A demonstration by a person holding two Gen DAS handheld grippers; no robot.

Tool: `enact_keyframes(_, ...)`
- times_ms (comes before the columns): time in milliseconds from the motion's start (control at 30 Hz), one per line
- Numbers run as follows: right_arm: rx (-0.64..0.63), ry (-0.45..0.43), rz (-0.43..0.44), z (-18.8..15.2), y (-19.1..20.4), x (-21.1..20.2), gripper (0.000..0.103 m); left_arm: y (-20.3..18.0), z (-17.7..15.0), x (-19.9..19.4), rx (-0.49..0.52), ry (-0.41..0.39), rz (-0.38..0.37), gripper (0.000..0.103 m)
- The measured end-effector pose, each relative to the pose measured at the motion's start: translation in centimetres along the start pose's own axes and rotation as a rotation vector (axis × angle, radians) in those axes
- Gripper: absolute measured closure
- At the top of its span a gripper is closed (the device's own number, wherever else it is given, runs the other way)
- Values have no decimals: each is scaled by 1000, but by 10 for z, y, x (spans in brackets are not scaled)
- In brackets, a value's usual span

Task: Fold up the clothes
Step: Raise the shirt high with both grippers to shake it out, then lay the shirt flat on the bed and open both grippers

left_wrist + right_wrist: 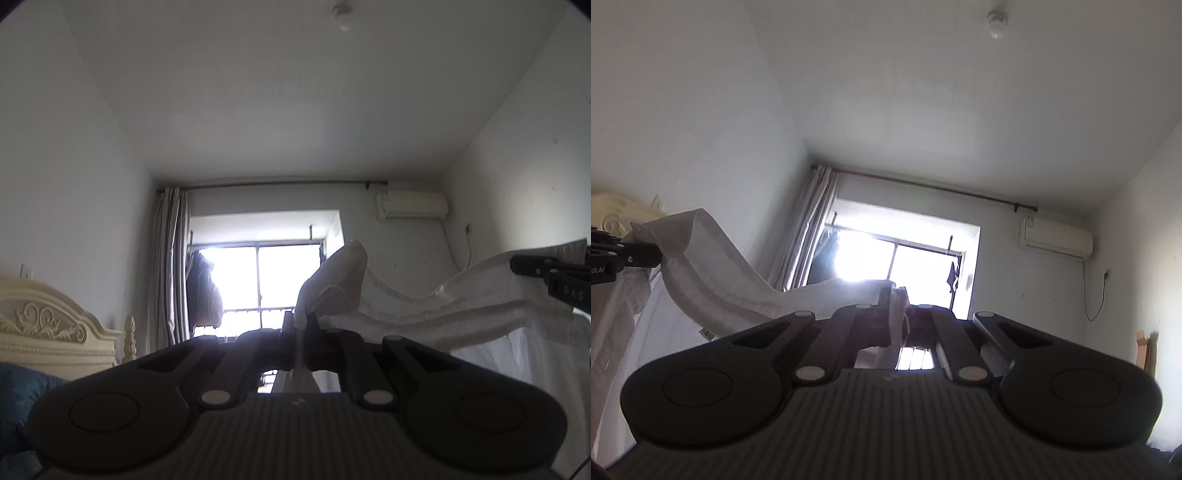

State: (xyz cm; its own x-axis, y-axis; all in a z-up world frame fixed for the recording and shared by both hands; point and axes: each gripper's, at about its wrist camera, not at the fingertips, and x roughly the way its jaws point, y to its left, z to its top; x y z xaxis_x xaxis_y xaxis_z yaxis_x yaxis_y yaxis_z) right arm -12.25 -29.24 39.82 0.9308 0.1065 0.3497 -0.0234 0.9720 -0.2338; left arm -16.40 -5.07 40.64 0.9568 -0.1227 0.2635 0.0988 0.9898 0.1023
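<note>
We are holding a white shirt [443, 306] up in the air, stretched between both grippers. The left gripper [301, 325] is pinching one end with its jaws, the right gripper [897, 299] the other. We are keeping both ends level and pulled gently apart, so it is hanging flat. It is probably the collar edge, but the light is poor.

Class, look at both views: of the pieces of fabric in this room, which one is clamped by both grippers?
The white shirt, stretched between the left gripper and the right gripper; the striped curtain hangs untouched.
</note>
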Motion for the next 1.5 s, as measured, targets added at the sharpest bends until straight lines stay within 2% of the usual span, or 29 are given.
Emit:
enact_keyframes(233,-31,94,-4,-57,4,88,103,7,-49,88,0,93,35,97)
enact_keyframes(333,-44,141,-7,-85,19,130,103,6,-83,130,8,140,46,97)
enact_keyframes(433,-56,200,-11,-129,24,177,103,9,-129,170,22,193,64,97)
enact_keyframes(600,-65,327,-15,-229,45,253,103,12,-234,236,28,322,84,97)
enact_keyframes(700,-75,407,-13,-291,70,270,103,13,-310,266,27,417,91,97)
enact_keyframes(933,-116,616,17,-436,125,273,103,10,-486,326,89,653,80,97)
enact_keyframes(967,-115,649,24,-455,136,257,103,12,-510,333,93,684,81,97)
enact_keyframes(1067,-93,739,39,-505,143,265,103,17,-573,351,120,789,65,97)
enact_keyframes(1167,-73,796,75,-539,157,276,103,17,-614,361,151,889,44,94)
enact_keyframes(1233,-43,843,103,-555,164,283,103,18,-628,356,148,926,46,90)
enact_keyframes(1333,18,914,120,-571,163,295,102,25,-615,351,149,921,49,80)
enact_keyframes(1400,78,1004,143,-575,158,297,100,23,-595,345,167,933,45,58)
enact_keyframes(1500,180,1077,148,-576,148,288,95,35,-572,343,98,966,17,39)
